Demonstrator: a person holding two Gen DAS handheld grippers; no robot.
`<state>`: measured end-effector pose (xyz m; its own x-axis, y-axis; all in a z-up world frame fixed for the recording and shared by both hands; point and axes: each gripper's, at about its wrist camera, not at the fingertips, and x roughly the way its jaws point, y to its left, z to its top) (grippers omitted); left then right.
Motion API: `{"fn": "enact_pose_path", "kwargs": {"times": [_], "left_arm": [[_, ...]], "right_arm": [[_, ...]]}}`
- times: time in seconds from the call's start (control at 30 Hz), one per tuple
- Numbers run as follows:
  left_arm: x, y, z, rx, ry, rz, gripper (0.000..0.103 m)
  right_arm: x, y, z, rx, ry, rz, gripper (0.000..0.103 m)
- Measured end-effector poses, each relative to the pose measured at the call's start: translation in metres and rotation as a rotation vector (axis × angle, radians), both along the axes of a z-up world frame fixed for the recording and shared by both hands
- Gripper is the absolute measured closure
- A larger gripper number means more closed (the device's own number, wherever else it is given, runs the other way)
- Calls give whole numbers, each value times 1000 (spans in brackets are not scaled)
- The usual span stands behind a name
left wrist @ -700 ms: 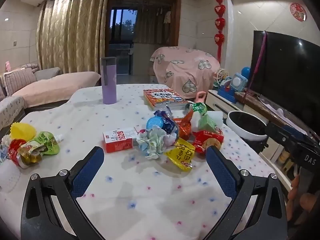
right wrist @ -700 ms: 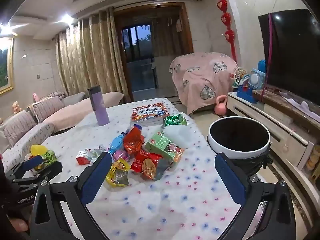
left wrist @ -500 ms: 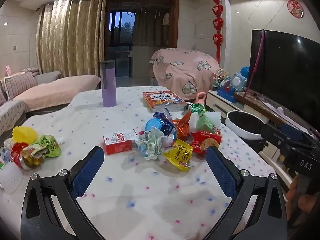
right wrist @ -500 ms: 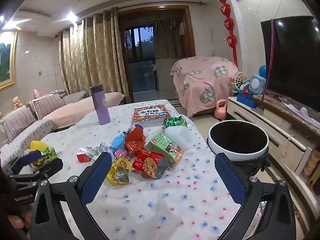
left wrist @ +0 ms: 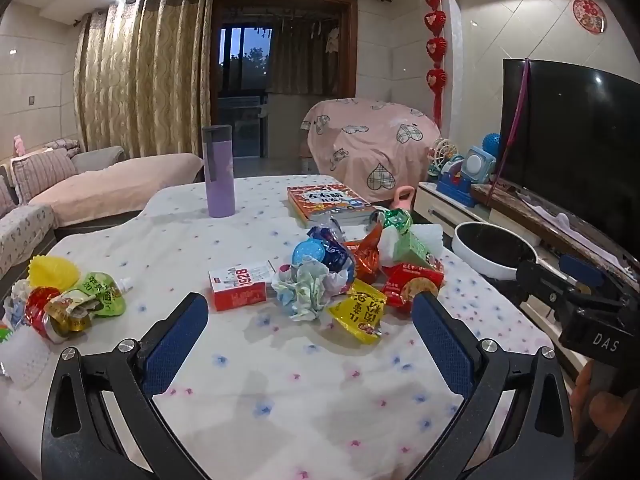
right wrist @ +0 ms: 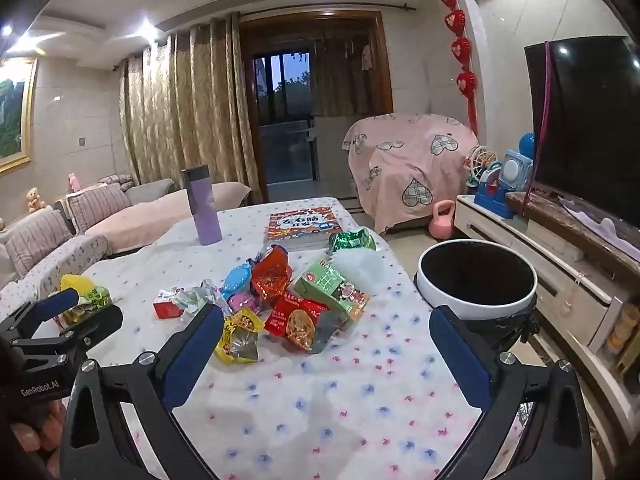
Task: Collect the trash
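A heap of snack wrappers lies mid-table: a yellow packet point(left wrist: 358, 312), a crumpled paper wad point(left wrist: 308, 288), a red-and-white carton point(left wrist: 240, 286), a red packet point(right wrist: 298, 320) and a green carton point(right wrist: 330, 286). A second small pile point(left wrist: 72, 300) sits at the table's left edge. Beside the table's right edge stands a white bin with a black liner point(right wrist: 476, 276). My left gripper point(left wrist: 310, 314) is open, hovering short of the heap with nothing between its fingers. My right gripper point(right wrist: 326, 324) is open too, near the red packet, holding nothing.
A purple flask point(left wrist: 218, 172) and a book point(left wrist: 328, 202) stand at the table's far end. A TV point(right wrist: 588, 128) on a low cabinet lines the right wall, with toys point(right wrist: 496, 184) and a pink kettlebell point(right wrist: 442, 220) near it. Sofas lie left.
Both views have tilted down a little and drawn slightly closer to the heap. Both grippers stay open and nothing on the table has moved.
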<state>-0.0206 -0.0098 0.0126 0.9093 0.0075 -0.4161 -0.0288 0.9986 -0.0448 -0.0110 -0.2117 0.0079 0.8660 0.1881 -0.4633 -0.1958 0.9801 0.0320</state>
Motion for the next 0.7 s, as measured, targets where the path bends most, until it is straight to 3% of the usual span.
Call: {"fn": "enact_pose_path", "kwargs": {"times": [0.7], "left_arm": [[3, -2, -5, -3, 3, 6, 0]], "right_arm": [[0, 1, -2, 1, 2, 23, 0]]}}
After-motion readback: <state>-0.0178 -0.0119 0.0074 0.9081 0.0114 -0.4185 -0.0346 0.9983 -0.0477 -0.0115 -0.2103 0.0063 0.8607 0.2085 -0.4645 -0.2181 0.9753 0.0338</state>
